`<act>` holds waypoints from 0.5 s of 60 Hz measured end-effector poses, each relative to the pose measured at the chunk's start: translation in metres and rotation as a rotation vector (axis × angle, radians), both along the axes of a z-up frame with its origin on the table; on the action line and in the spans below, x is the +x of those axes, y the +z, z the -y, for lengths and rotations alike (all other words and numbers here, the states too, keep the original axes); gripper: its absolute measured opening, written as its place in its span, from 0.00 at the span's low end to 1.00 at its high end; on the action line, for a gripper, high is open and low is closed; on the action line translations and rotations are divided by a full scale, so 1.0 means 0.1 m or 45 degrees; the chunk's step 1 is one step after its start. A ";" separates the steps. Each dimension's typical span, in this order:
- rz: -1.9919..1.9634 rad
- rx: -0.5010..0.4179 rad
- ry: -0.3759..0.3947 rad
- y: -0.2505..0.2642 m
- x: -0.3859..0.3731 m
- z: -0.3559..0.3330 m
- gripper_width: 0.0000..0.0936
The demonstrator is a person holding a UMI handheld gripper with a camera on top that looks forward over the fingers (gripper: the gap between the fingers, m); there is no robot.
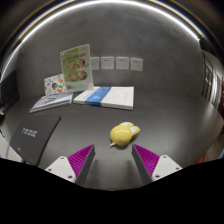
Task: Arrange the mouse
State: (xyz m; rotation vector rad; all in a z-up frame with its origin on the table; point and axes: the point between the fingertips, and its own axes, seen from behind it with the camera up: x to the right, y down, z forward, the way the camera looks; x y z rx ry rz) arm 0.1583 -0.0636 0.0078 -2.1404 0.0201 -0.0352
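Mouse (122, 134) between spread hand-held gripper (114, 158) fingers

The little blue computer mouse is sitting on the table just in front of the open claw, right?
Not quite: the small rounded plastic mouse is yellow, not blue, as the gripper view shows. It does sit on the dark grey table just ahead of the open claw.

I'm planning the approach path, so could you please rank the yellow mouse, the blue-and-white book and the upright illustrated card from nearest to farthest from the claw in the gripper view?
1. Yellow mouse: just ahead of the open claw, between its fingers' lines.
2. Blue-and-white book: lying flat beyond the mouse.
3. Upright illustrated card: farthest, standing behind the book, towards the left.
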 end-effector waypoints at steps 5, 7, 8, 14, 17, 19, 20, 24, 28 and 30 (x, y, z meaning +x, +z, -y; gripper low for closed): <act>-0.018 -0.046 0.019 -0.12 0.13 -0.15 0.86; -0.021 -0.061 0.031 -0.17 0.17 -0.21 0.86; -0.020 -0.072 0.041 -0.19 0.18 -0.24 0.87; -0.031 -0.060 0.085 -0.18 0.19 -0.45 0.87; -0.035 -0.065 0.113 -0.19 0.15 -0.54 0.87; -0.038 -0.073 0.117 -0.19 0.15 -0.59 0.87; -0.038 -0.078 0.117 -0.19 0.15 -0.61 0.88; -0.035 -0.090 0.117 -0.18 0.13 -0.71 0.88; -0.039 -0.092 0.099 -0.17 0.12 -0.81 0.88; -0.040 -0.091 0.085 -0.19 0.12 -0.87 0.87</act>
